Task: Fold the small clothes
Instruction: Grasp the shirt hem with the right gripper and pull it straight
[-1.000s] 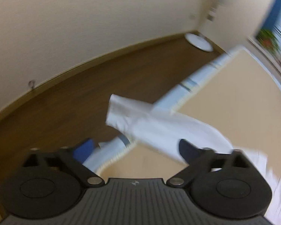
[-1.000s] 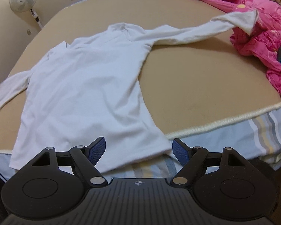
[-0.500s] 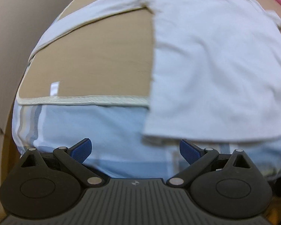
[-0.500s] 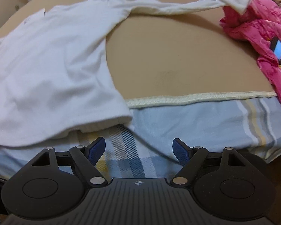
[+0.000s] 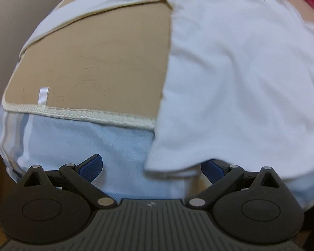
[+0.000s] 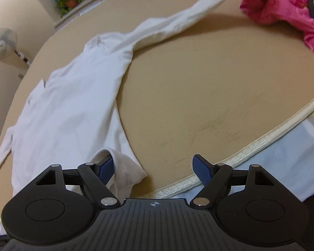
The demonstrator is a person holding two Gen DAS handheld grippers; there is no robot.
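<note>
Because the white long-sleeved shirt [image 6: 73,108] overhangs the mattress [image 6: 209,87] front edge, we set both grippers, left gripper [image 5: 151,167] and right gripper [image 6: 153,167], jaws apart, at its hem corners to lift.

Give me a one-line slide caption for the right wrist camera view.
Open right gripper at the hem corner of a white long-sleeved shirt spread on a tan mattress.
</note>
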